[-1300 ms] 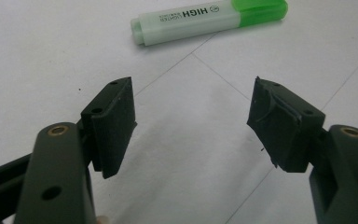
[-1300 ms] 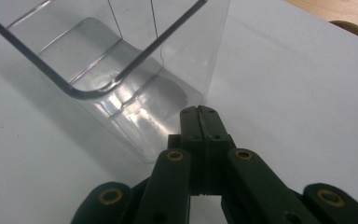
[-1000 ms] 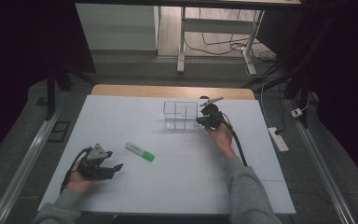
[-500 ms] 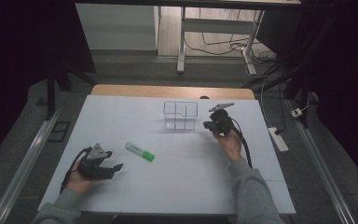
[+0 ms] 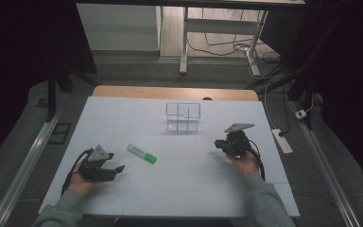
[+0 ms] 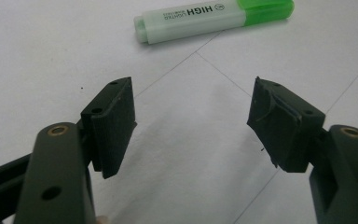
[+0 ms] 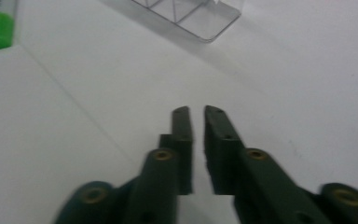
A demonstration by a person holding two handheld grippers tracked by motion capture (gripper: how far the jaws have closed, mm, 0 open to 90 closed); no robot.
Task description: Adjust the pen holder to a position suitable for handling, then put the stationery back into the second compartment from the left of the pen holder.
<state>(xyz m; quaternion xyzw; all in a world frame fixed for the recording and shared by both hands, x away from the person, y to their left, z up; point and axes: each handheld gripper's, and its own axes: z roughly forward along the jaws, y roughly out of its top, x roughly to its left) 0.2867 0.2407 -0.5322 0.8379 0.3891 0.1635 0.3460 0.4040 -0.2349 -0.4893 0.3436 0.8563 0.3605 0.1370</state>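
The left gripper, jaws spread wide, faces the green highlighter. The right gripper has just been parting its jaws (a narrow slit, nothing between) near the clear organizer.

I see a lab-like recording room. My white-topped table stands amid dark surroundings. Loose black cables and a white power strip lie on the grey floor.

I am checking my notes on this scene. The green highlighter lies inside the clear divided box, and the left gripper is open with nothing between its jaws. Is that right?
Not quite. The green highlighter lies on the white table, apart from the clear divided box; the high view shows the gap between them. The rest holds: the left gripper is open with nothing between its jaws, as the left gripper view shows.
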